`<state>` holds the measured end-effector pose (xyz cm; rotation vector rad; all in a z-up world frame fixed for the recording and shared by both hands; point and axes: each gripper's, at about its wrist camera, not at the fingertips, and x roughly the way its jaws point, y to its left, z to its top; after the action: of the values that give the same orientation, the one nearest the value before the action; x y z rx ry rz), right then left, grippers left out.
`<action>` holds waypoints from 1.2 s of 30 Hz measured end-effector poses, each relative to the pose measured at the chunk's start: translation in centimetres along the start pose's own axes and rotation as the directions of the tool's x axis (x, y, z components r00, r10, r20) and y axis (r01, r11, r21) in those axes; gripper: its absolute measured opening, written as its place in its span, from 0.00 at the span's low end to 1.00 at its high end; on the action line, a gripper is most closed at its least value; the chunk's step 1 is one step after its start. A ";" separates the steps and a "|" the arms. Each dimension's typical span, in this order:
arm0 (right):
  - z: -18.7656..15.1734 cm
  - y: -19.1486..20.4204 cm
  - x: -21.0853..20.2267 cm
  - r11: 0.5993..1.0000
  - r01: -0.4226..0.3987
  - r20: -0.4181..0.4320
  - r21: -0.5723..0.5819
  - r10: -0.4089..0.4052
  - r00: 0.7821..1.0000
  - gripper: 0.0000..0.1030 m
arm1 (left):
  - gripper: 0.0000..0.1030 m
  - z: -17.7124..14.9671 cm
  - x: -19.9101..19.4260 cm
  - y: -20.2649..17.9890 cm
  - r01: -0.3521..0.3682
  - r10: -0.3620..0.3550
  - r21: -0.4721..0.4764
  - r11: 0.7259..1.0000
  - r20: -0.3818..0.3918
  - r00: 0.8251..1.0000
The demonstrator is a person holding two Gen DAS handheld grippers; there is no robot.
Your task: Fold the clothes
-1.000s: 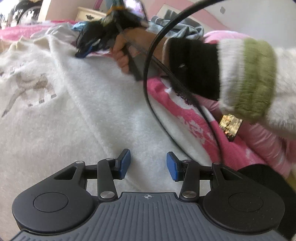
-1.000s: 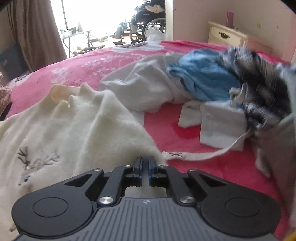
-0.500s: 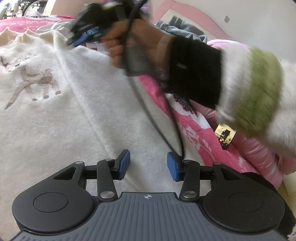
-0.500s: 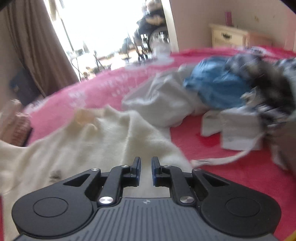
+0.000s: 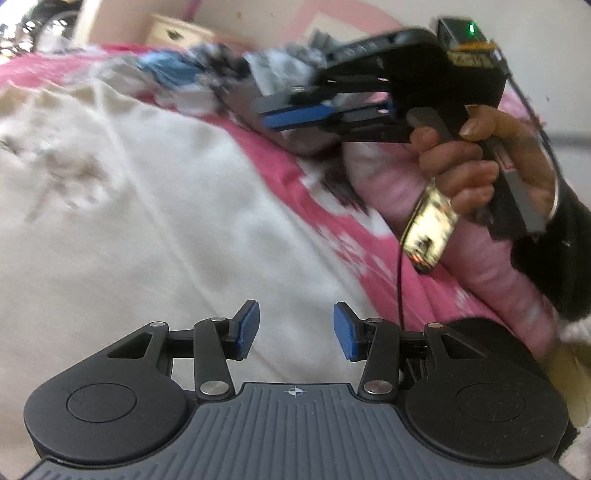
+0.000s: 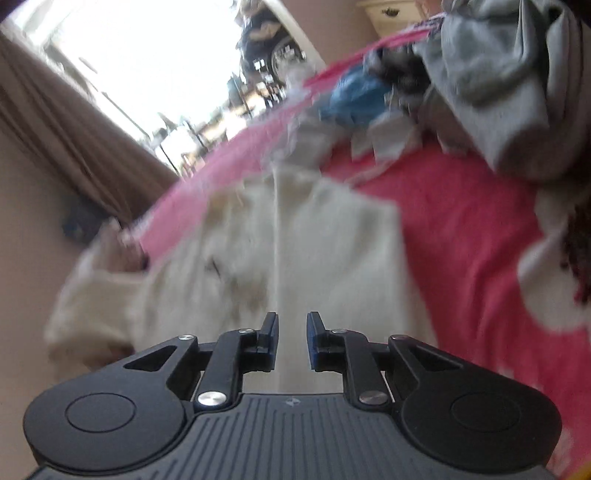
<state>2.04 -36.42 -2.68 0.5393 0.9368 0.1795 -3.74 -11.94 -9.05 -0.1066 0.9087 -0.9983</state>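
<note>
Clothes lie on a bed with a pink cover point(image 5: 303, 192). The cream sweater point(image 5: 155, 221) is spread flat and fills the left wrist view from 9 o'clock to the centre. A pile of other clothes point(image 5: 207, 81) in blue, white and dark check sits at 12 o'clock, blurred. In the right wrist view a grey garment point(image 6: 506, 77) is heaped at 1 o'clock, a brown curtain point(image 6: 74, 122) hangs at 10 o'clock beside a bright window point(image 6: 147, 55), and a pale dresser point(image 6: 391, 11) stands at 12 o'clock.

The left gripper point(image 5: 296, 334) hovers low over the sweater, its blue pads point(image 5: 248, 328) wide apart with nothing between them. The right gripper point(image 6: 292, 341) is tilted, so the bed runs aslant; its jaws stand a little apart and empty, and the sweater point(image 6: 258, 251) lies just ahead of them. In the left wrist view the right gripper point(image 5: 295, 116) is at 1 o'clock, raised above the bed, pointing to 9 o'clock. The right hand point(image 5: 476, 162) grasps its handle with curled fingers. A thin black cable point(image 5: 400, 280) hangs below.
</note>
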 end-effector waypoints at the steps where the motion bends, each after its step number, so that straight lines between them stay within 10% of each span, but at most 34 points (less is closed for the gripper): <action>1: -0.9 0.2 0.7 1.000 0.016 -0.031 -0.008 -0.017 0.999 0.20 | 0.43 -0.4 0.7 -0.4 0.001 -0.001 0.001 1.000 -0.030 1.000; 6: -5.1 -0.3 4.7 0.987 0.150 -0.156 -0.056 -0.157 0.975 0.16 | 0.43 -1.9 2.4 -1.2 -0.046 0.048 0.029 0.999 -0.079 0.996; 13: -6.7 2.0 -0.3 0.987 0.142 -0.059 -0.080 -0.146 0.987 0.20 | 0.43 -1.5 -0.8 -0.8 -0.069 0.070 0.007 0.998 -0.023 0.997; 20: -9.6 1.2 2.0 0.971 0.205 -0.134 -0.125 -0.221 0.966 0.19 | 0.43 -1.9 -1.0 0.6 -0.121 0.116 -0.074 0.990 -0.061 0.991; 26: -7.3 5.9 1.5 0.969 0.097 -0.040 -0.228 -0.108 0.993 0.22 | 0.43 -1.3 -6.5 3.8 -0.213 0.229 -0.215 0.953 0.055 0.972; 30: -6.3 10.1 3.7 0.951 -0.017 -0.057 -0.310 -0.001 0.998 0.22 | 0.44 -1.7 -12.1 7.4 -0.328 0.401 -0.368 0.870 0.143 0.905; 36: -5.7 17.1 7.5 0.900 -0.169 -0.137 -0.401 0.123 0.983 0.24 | 0.47 -3.4 -22.0 13.3 -0.453 0.677 -0.601 0.659 0.211 0.705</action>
<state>3.23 -16.98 -2.00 0.2074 0.9312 0.5354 -1.91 13.45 -3.98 -0.4383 0.7049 -0.0810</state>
